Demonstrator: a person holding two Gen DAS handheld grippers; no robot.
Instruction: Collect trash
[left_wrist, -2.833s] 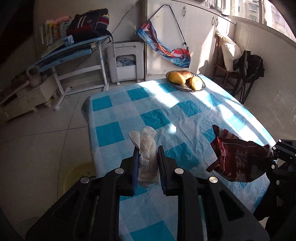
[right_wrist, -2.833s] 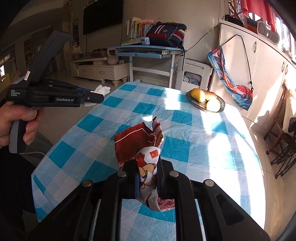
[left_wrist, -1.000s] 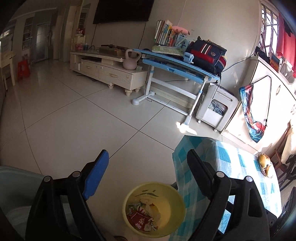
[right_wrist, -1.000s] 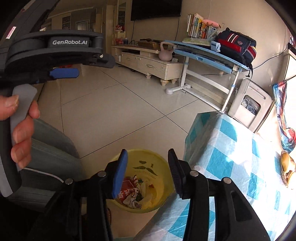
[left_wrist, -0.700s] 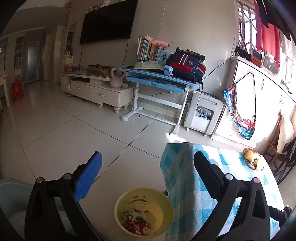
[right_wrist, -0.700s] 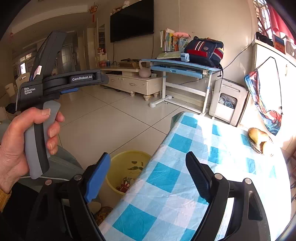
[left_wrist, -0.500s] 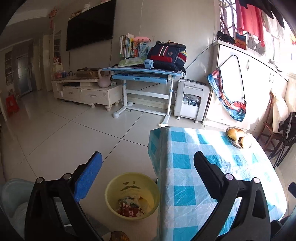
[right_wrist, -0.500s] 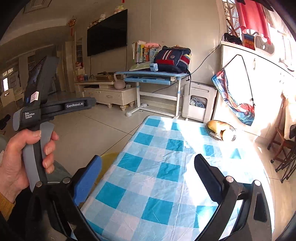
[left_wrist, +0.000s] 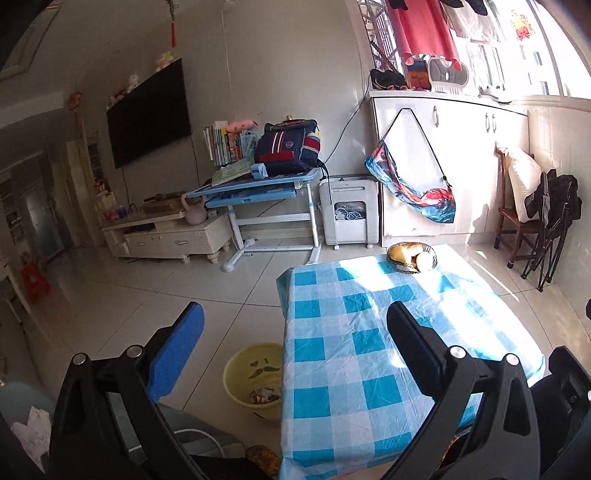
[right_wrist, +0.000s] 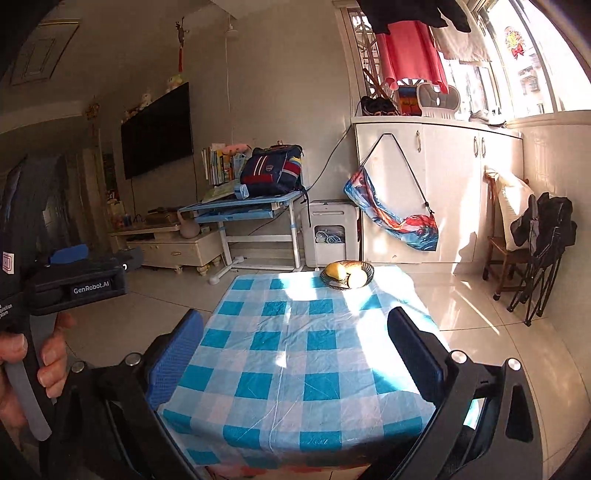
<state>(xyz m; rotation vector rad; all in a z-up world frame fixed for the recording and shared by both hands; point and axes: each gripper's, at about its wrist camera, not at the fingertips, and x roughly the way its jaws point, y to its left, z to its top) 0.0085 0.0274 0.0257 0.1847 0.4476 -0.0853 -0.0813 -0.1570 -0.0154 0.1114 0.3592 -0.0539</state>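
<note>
A yellow bin (left_wrist: 255, 380) stands on the floor at the left side of the table, with crumpled wrappers (left_wrist: 264, 396) inside it. My left gripper (left_wrist: 295, 332) is open with nothing between its fingers, above the near left edge of the blue-checked table (left_wrist: 354, 354). My right gripper (right_wrist: 295, 332) is open too, empty, over the near end of the table (right_wrist: 295, 354). In the right wrist view the left gripper's body (right_wrist: 81, 284) shows at the left, held in a hand (right_wrist: 22, 362). The bin is hidden in the right wrist view.
A basket of fruit (left_wrist: 412, 256) sits at the table's far end (right_wrist: 347, 275). Beyond stand a blue desk with a backpack (left_wrist: 288, 151), a white unit (left_wrist: 349, 214), cabinets (right_wrist: 443, 192), and a chair with a folded black seat (left_wrist: 550, 221) at the right.
Both grippers have let go of the tissue and the red wrapper over the bin, opened wide, then risen and swung back towards the table. The trash now lies in the bin.
</note>
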